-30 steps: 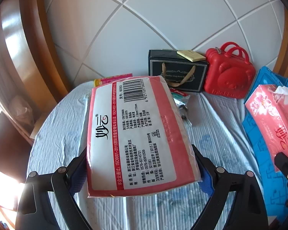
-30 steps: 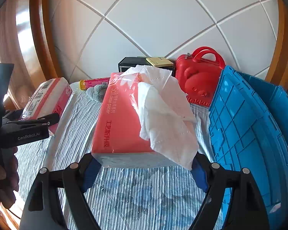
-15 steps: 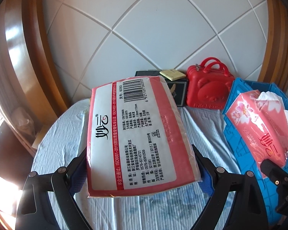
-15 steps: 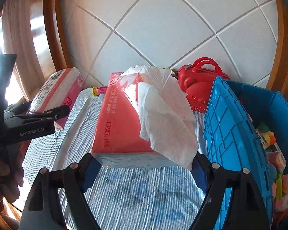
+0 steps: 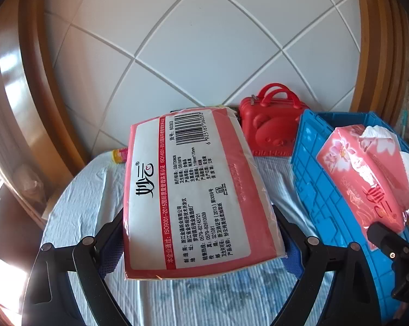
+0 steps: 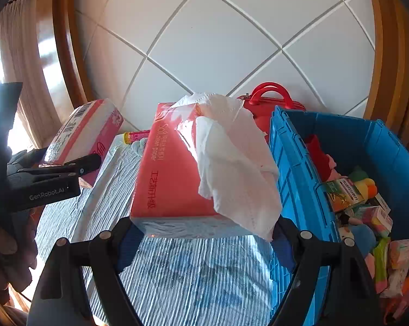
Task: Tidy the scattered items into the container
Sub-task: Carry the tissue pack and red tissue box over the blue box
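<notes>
My left tool is clamped on a sealed tissue pack, white label and barcode facing the camera, held in the air above the cloth-covered surface. My right tool grips an opened tissue pack by its near end, a loose white sheet spilling out of the top and draping toward 4 o'clock. In the left wrist view that opened pack shows at 3 o'clock, raised over the near wall of the blue container.

In the right wrist view the blue container sits at 3 o'clock, just beside the opened pack, already holding a jumble of small packets and a carton. The sealed pack and the left tool appear at 9 o'clock, well apart from the container.

At 12 o'clock behind both packs a red handled case stands against the tiled wall, touching or nearly touching the container's far corner; I cannot tell which. A pink and yellow tube lies on the surface at 11 o'clock.
</notes>
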`<control>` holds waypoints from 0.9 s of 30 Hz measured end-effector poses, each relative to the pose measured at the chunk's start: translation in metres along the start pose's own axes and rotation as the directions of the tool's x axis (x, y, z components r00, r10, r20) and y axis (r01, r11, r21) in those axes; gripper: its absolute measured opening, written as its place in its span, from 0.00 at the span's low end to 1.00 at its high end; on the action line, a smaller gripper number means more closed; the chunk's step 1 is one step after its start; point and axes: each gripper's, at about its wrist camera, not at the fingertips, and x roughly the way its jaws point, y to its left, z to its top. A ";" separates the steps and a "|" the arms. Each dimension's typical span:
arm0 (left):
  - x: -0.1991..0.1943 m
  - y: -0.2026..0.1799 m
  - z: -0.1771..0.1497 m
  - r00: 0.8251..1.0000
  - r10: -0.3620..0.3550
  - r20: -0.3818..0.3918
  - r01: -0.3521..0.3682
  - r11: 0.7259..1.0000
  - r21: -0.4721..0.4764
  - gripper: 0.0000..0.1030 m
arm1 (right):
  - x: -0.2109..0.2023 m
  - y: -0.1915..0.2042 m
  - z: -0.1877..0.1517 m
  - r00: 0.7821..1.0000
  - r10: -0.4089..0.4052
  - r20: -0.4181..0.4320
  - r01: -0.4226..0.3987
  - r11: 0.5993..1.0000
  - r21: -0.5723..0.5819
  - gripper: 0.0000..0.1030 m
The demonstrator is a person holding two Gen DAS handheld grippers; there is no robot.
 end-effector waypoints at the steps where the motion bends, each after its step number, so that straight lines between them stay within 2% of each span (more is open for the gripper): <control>1: 0.000 -0.006 0.001 1.000 -0.004 -0.001 0.004 1.000 0.007 0.91 | -0.003 -0.005 -0.001 1.000 -0.002 0.003 0.002 1.000 0.006 0.78; 7: -0.006 -0.044 0.007 0.999 -0.035 0.011 0.035 0.998 0.049 0.91 | -0.019 -0.032 -0.006 1.000 -0.027 0.017 0.026 0.999 0.046 0.78; 13: -0.012 -0.080 0.011 0.995 -0.097 0.009 0.097 0.993 0.072 0.91 | -0.038 -0.059 -0.017 0.997 -0.072 0.023 0.069 0.993 0.093 0.78; 27: -0.030 -0.167 0.024 0.977 -0.211 0.011 0.206 0.962 0.178 0.91 | -0.079 -0.118 -0.045 0.987 -0.157 0.030 0.147 0.965 0.219 0.78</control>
